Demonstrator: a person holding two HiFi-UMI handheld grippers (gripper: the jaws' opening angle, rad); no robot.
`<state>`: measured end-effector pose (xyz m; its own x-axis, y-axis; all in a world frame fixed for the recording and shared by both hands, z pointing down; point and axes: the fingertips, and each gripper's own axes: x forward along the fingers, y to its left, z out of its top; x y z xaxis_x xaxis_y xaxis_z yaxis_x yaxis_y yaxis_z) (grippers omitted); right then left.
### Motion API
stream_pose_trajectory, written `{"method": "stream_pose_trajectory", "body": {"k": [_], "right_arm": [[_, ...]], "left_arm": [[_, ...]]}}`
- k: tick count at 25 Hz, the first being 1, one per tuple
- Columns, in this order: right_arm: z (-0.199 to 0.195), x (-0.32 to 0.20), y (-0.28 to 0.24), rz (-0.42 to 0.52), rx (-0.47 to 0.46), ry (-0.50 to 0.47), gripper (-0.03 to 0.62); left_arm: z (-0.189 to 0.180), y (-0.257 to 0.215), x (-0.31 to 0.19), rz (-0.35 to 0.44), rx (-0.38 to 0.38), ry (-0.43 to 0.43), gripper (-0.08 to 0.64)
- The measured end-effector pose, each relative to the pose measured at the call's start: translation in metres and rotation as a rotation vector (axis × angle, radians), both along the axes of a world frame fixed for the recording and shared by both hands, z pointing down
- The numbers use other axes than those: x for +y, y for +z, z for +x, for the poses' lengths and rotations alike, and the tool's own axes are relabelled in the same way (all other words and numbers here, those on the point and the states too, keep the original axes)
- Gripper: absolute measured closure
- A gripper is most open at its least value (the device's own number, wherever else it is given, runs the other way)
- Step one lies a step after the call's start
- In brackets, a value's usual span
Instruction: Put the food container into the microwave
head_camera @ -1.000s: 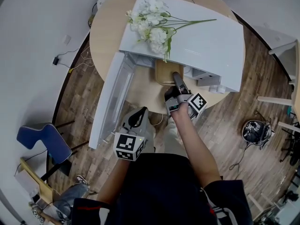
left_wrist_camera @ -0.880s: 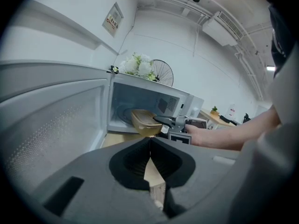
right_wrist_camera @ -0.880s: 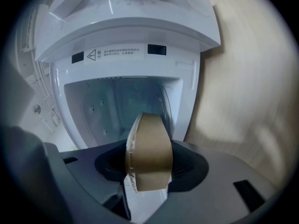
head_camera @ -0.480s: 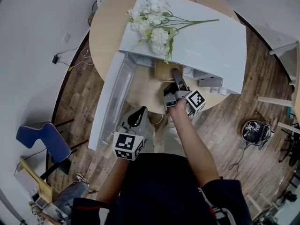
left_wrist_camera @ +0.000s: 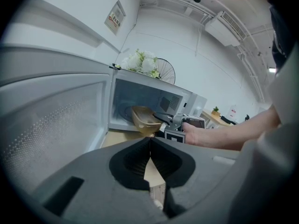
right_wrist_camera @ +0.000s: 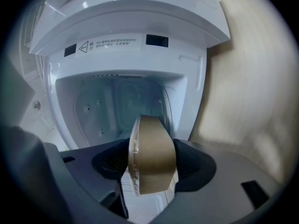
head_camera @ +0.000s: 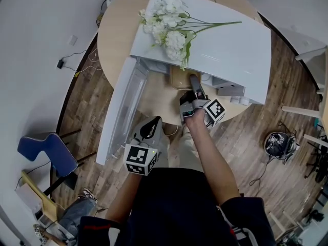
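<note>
in the head view, a white microwave (head_camera: 225,45) is seen standing on a round wooden table (head_camera: 115,40), its open front turned toward the table's near edge. its door (head_camera: 120,111) is swung wide to the left and reaches out past that near edge. a bunch of white flowers (head_camera: 166,22) is laid on top of the microwave. the right claw (head_camera: 193,81) is stretched to the opening, and the tan food container (head_camera: 179,78) is held at its tip, partly tucked under the microwave's top. the left claw (head_camera: 148,132) is kept low and back, off the near edge of the table, beside the door. a blue chair (head_camera: 43,150) is seen on the wooden floor, well apart to the left.

in the left gripper view, the left claw's jaws are pressed together with nothing between them. beyond them, the food container is seen part way into the microwave's mouth, carried by the right claw, with a hand (left_wrist_camera: 194,135) behind it.

in the right gripper view, the right claw's jaws are clamped on the food container, which is gripped on edge between the pads. straight ahead the white cavity is seen open, with a warning label (right_wrist_camera: 110,43) above it. the table's surface is visible at the right.
</note>
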<state>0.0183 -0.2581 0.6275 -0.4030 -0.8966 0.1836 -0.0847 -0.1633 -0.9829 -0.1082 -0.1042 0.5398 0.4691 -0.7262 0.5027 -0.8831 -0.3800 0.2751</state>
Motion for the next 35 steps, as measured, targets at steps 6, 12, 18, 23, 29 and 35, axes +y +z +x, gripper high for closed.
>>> {"method": "stream_pose_trajectory", "body": {"k": [6,12,18,23,29,35], "right_arm": [[0.001,0.003,0.001,-0.002,-0.007,-0.019,0.324],[0.000,0.013,0.000,0.011,0.029,-0.058,0.318],[0.006,0.026,-0.002,0.018,0.048,-0.081,0.318],[0.012,0.041,-0.001,0.010,0.054,-0.097,0.318],[0.017,0.059,-0.004,0.029,0.121,-0.143,0.318],[0.014,0.066,-0.011,0.037,0.259,-0.231,0.332]], "left_arm": [[0.003,-0.001,-0.002,0.005,-0.005,0.004,0.541],[0.004,0.000,-0.004,0.004,-0.005,0.005,0.542],[0.008,0.000,-0.005,0.009,-0.009,0.012,0.542],[0.014,-0.003,-0.005,0.018,-0.005,0.025,0.541],[0.018,-0.001,-0.003,0.012,-0.002,0.029,0.541],[0.021,-0.001,-0.002,0.015,-0.002,0.030,0.543]]}}
